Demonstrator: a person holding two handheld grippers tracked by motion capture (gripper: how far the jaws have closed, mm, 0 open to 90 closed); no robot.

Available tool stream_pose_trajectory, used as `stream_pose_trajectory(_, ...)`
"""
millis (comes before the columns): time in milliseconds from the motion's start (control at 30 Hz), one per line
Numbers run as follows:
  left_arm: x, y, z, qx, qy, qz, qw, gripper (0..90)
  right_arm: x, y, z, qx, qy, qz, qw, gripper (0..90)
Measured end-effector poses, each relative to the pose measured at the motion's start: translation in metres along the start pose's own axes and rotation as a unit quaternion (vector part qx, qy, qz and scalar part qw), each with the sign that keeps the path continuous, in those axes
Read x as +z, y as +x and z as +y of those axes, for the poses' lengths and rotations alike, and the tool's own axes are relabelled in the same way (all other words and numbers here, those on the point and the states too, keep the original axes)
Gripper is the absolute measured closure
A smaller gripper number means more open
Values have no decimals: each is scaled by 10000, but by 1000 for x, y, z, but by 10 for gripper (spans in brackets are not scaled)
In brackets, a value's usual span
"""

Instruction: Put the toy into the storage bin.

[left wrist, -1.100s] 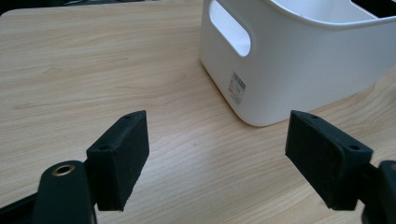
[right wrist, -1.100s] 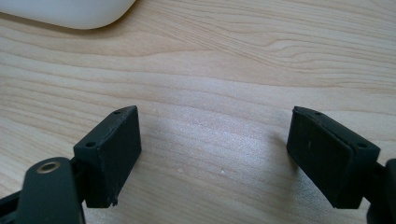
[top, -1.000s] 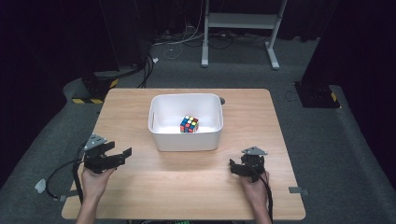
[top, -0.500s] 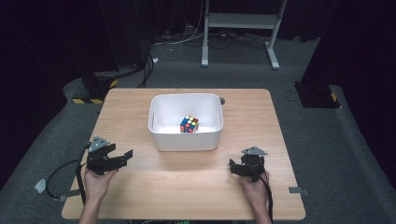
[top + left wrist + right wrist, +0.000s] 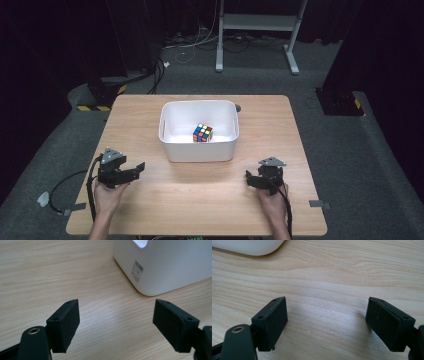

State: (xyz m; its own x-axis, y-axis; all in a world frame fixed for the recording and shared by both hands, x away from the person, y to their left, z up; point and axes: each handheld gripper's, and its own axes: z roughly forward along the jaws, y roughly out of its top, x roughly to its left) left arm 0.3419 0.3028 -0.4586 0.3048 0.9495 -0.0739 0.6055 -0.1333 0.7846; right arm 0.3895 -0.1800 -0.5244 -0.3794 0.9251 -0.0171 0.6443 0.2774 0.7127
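On the wooden counter [image 5: 200, 200] a white tub [image 5: 199, 150] sits at the middle toward the far edge, and a coloured puzzle cube [image 5: 202, 133] lies inside it on the floor. Near the front edge, well apart, the left gripper [image 5: 131, 170] and right gripper [image 5: 251, 180] rest with jaws released, bare wood between them, holding nothing

- A light wooden table [image 5: 280, 130] stands on grey carpet [image 5: 350, 165].
- Behind it, the room is dark, hung with black drapes [image 5: 55, 45].
- A white metal stand [image 5: 257, 25] rises at the back.
- Loose cables [image 5: 200, 47] lie on the floor near the stand.
- A black-and-yellow striped base [image 5: 100, 102] sits at the table's far left corner.
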Motion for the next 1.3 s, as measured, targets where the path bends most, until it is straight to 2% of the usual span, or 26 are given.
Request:
stream_pose_trajectory(667, 20, 2, -11, -30, 173, 144, 9997, 219, 0, 0, 0, -4, -2, 2, 10000, 175)
stream_pose_trajectory(1000, 30, 3, -15, -131, 199, 196, 9995, 219, 0, 0, 0, -1, 0, 1, 10000, 175)
stream_pose_trajectory(1300, 39, 3, -17, -89, 265, 297, 9992, 221, 0, 0, 0, -1, 0, 0, 10000, 175)
